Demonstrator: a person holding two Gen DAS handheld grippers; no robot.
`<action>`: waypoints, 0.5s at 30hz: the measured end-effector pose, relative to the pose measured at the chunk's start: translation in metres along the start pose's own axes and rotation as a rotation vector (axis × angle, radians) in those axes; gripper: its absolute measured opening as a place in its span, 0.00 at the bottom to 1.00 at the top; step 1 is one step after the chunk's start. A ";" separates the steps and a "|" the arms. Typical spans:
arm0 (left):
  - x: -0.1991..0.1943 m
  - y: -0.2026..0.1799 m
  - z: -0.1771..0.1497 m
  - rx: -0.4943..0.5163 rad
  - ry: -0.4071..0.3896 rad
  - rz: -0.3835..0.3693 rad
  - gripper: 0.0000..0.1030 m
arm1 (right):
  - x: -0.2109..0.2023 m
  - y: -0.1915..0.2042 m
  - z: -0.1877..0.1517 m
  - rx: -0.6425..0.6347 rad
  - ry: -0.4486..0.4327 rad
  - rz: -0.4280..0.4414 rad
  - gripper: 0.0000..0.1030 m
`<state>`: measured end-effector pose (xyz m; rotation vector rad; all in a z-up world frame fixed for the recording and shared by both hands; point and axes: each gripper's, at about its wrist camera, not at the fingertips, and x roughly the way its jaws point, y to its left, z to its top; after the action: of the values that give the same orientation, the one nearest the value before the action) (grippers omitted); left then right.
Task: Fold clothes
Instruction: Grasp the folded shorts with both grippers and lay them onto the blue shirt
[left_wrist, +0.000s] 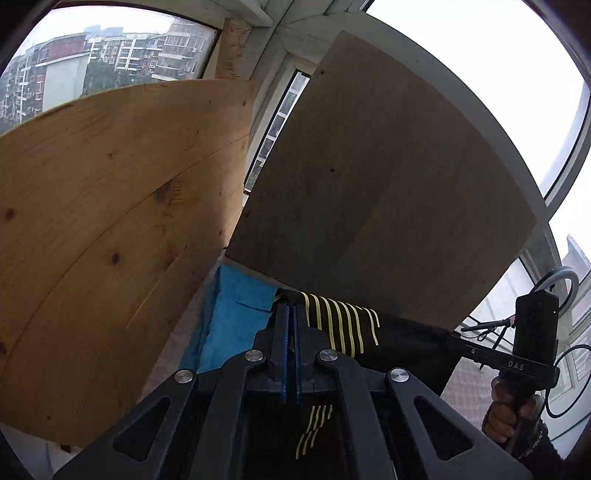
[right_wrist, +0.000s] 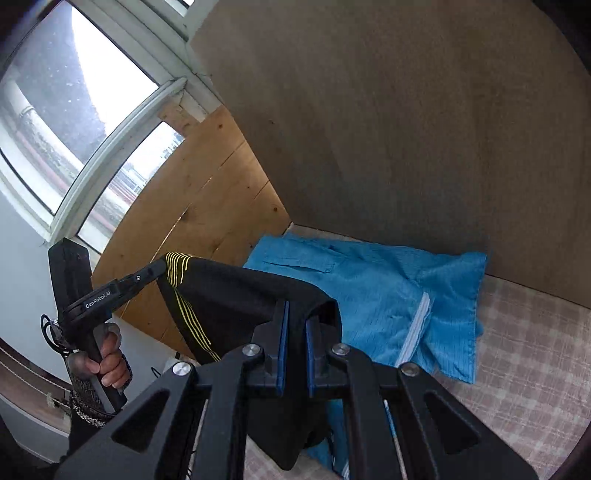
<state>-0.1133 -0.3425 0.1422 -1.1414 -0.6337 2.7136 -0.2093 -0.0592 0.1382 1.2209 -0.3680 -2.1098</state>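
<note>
Above the checked cloth (right_wrist: 535, 350), a black garment (right_wrist: 236, 295) with yellow stripes hangs stretched between two grippers, clear of that cloth. To its left side, the left gripper (right_wrist: 162, 264) is pinched tight on the striped corner; a hand (right_wrist: 110, 358) grips its handle. On the garment's right, the right gripper (right_wrist: 295, 321) is closed on a bunched black edge. Right of the garment, a blue garment (right_wrist: 388, 288) lies flat on the cloth, against a brown board (right_wrist: 406, 129).

The step looks like carrying the spread garment to lay it down. Next it likely needs lowering evenly, both edges taut, onto bare cloth.

Count: two garments, two grippers, two boards, one hand seen per view.
</note>
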 end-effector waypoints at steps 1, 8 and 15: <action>0.019 0.004 0.005 -0.003 0.015 0.013 0.01 | 0.013 -0.007 0.006 0.004 0.014 -0.023 0.08; 0.115 0.016 0.020 0.029 0.137 0.127 0.03 | 0.087 -0.046 0.038 0.013 0.132 -0.191 0.12; 0.107 0.024 0.027 0.017 0.100 0.159 0.03 | 0.049 -0.061 0.051 0.087 0.052 -0.146 0.23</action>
<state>-0.2072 -0.3429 0.0789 -1.3692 -0.5256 2.7623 -0.2937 -0.0510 0.0993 1.3876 -0.3611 -2.1999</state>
